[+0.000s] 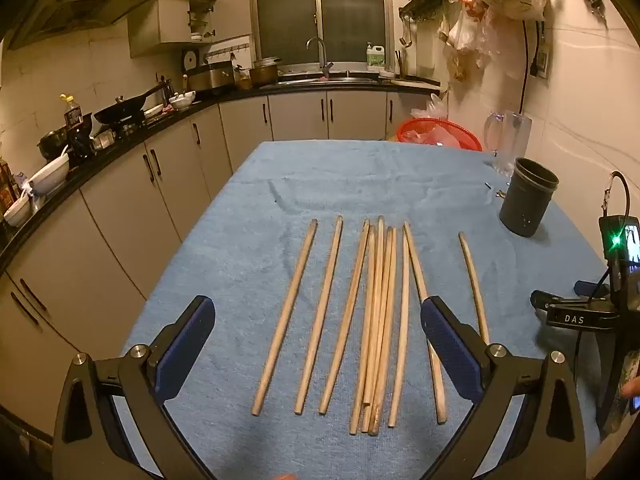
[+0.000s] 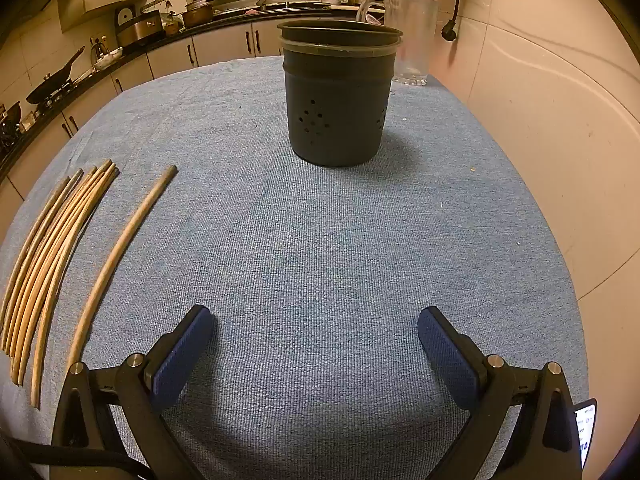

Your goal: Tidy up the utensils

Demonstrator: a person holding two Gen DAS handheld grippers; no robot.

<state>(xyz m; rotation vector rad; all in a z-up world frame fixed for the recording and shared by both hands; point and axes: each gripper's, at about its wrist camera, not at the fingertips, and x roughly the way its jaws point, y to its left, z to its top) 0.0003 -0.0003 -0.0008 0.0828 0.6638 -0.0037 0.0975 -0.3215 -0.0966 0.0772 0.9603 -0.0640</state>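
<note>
A: Left gripper (image 1: 316, 340), status?
B: Fingers apart, empty, above the chopsticks (image 1: 376, 320) lying side by side on the blue cloth (image 1: 248, 216).
A: Right gripper (image 2: 316, 344)?
B: Spread, empty, facing the upright holder (image 2: 338, 96), probably the chopsticks' destination.

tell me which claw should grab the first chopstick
Left. The left claw hangs open right over the chopsticks. The right claw, also open, faces the dark holder, with only bare cloth between its fingers.
</note>
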